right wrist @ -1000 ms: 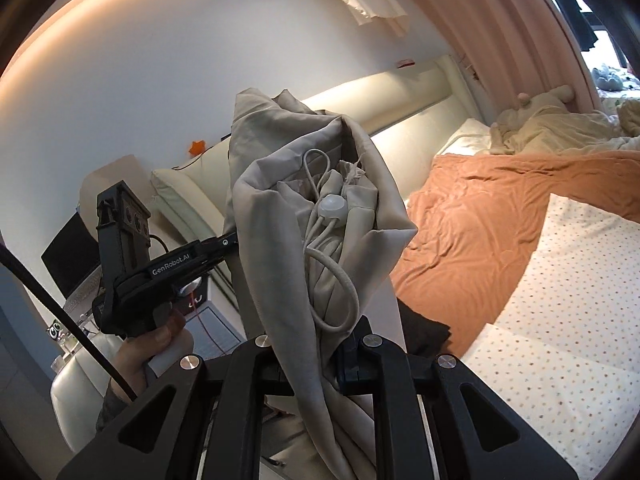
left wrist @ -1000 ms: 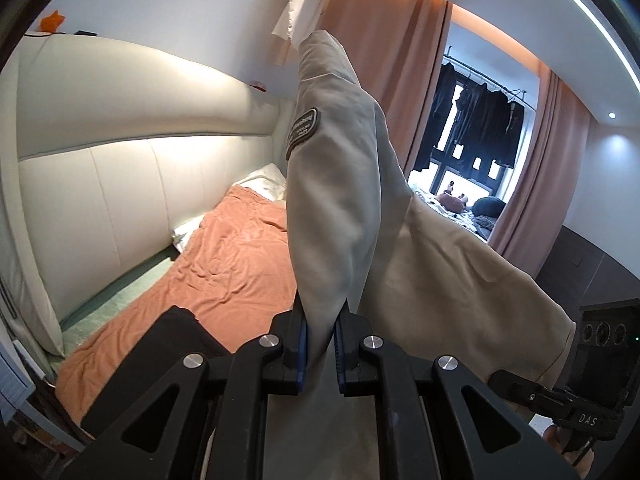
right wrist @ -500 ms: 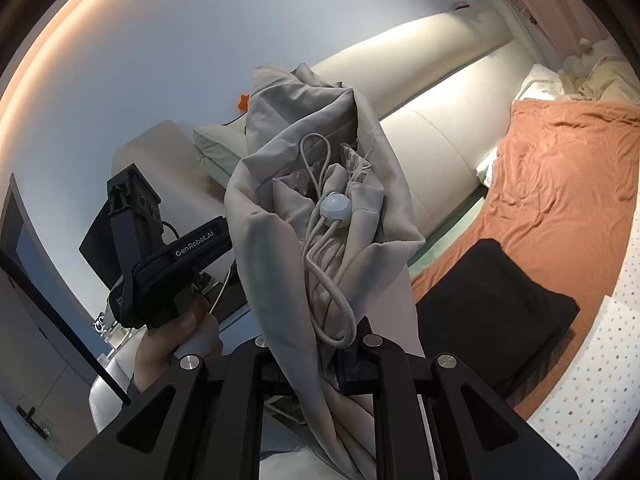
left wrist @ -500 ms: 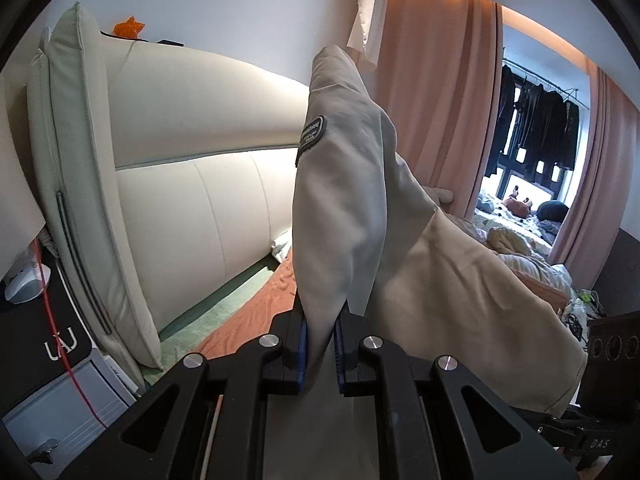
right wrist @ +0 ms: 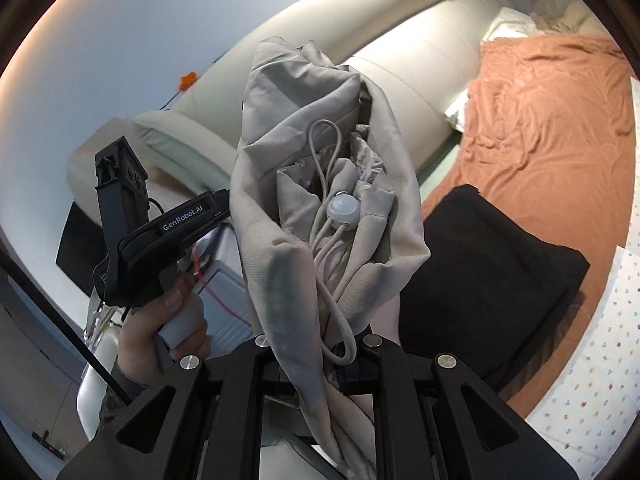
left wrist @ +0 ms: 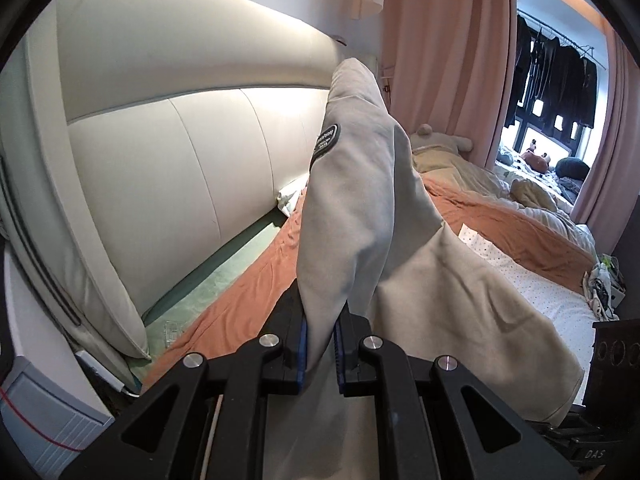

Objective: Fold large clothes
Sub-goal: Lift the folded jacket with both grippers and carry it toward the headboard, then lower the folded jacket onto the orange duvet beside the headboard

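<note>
Now both claws hold the jacket [left wrist: 352, 216] above the bed [left wrist: 248, 292]. Left claw [left wrist: 320, 344] pinches a sleeve; right claw [right wrist: 320, 356] clamps bunched hem and cord [right wrist: 340, 312]

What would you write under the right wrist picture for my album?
The right gripper pinches a bunched beige jacket, its drawstring toggle showing, above an orange bedsheet.

Left gripper [left wrist: 320, 354]: jaws pinched on a fold of the beige jacket [left wrist: 360, 216]; blue pads touching the cloth on both sides
Jacket: rises upright from the jaws; dark oval patch [left wrist: 326, 140] near the top; the rest drapes down to the right
Bed: orange sheet [left wrist: 248, 292] below the jacket; dotted white cover [left wrist: 532, 284] to the right
Headboard [left wrist: 160, 168]: cream, padded, on the left
Curtain [left wrist: 444, 52]: pink, behind the jacket
Window: dark clothes [left wrist: 556, 68] hanging there
</note>
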`<state>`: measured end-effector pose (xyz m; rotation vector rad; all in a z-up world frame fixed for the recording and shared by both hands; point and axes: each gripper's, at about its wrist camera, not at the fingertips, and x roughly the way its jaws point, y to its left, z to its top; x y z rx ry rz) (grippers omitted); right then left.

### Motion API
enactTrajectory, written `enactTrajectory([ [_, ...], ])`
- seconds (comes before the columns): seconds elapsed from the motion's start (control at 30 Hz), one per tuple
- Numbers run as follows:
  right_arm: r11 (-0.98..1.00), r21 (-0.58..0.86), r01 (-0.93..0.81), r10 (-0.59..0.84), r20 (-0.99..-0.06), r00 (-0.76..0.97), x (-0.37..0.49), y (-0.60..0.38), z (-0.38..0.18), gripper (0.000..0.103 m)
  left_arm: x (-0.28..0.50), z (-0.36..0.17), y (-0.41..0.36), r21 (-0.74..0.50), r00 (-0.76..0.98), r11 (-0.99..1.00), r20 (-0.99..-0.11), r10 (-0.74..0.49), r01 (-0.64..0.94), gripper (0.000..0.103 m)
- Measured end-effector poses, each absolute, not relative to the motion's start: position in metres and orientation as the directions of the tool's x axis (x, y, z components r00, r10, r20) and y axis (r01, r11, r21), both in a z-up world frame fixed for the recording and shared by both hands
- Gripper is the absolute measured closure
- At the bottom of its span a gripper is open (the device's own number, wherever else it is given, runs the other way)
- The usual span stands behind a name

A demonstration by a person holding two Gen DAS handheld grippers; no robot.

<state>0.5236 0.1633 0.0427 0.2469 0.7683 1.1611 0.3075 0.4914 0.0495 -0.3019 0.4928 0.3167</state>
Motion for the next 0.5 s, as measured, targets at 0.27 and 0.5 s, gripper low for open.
enactTrajectory([
  [0.27, 0.474, 0.592, -0.652, 0.866, -0.446, 0.225, 0.621, 0.108, 0.016, 0.094, 0.384, 0.009, 0.503, -0.190, 0.779, 0.906, -0.594, 0.201, -0.379, 0.091],
  [0.5, 0.549, 0.624, -0.556, 0.822, -0.524, 0.224, 0.696, 0.083, -0.035, 0.094, 0.417, -0.036, 0.525, -0.141, 0.679, 0.880, -0.694, 0.238, -0.453, 0.076],
])
